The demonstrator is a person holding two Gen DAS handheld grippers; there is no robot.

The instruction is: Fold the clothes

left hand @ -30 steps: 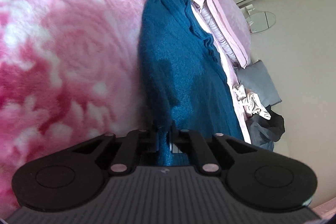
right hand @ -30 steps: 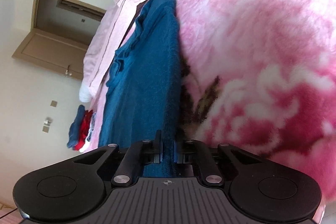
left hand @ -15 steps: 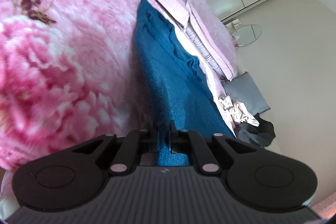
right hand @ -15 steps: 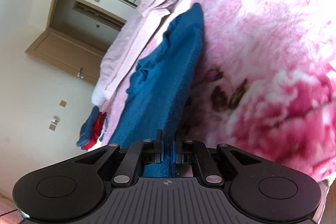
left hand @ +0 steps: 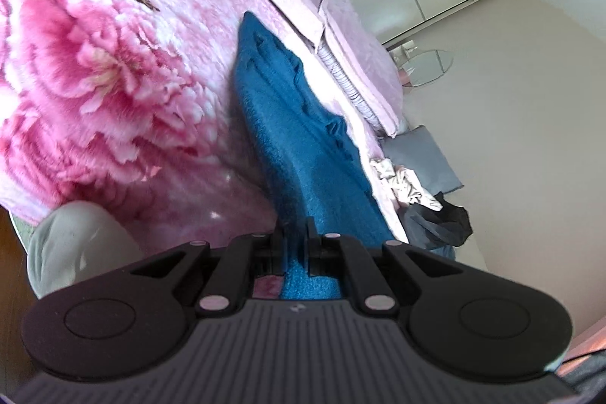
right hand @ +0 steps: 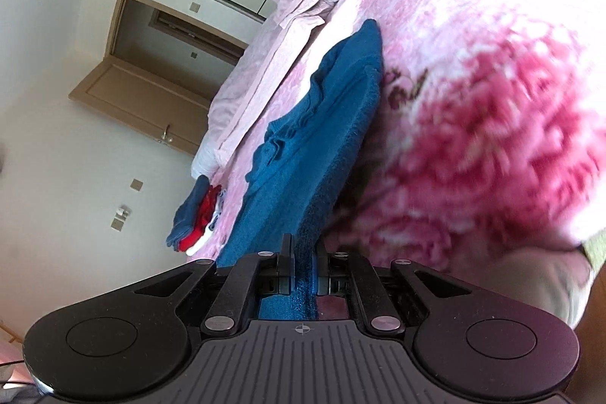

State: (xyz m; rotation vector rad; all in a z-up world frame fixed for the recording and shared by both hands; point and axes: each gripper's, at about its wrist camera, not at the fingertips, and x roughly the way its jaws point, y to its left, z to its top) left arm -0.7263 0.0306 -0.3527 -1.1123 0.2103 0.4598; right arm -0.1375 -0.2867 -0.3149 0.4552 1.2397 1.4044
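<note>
A blue sweater [left hand: 303, 142] is seen stretched along the pink flowered blanket [left hand: 94, 63] of a bed, running away from the left gripper [left hand: 294, 245] toward the pillows [left hand: 352, 36] at the far end. Its near edge is pinched between the fingers [left hand: 278, 248] of that gripper, which are drawn close together on the fabric. The left gripper is held low over the near edge of the bed and pointed along the length of the garment. To the right of the sweater in this view, a heap of pale and dark clothes [left hand: 424, 199] is seen beside a grey cushion [left hand: 420, 154].

In the right wrist view the same sweater [right hand: 314, 146] is seen running from the right gripper [right hand: 304, 264] up toward the pillows [right hand: 265, 63], with the blanket [right hand: 473, 101] on its right. A fold of its near edge is clamped between the closely drawn fingers [right hand: 285, 265]. A small stack of blue, red and white folded clothes [right hand: 197, 218] lies to the left of the sweater, apart from it, near the bed's edge.
</note>
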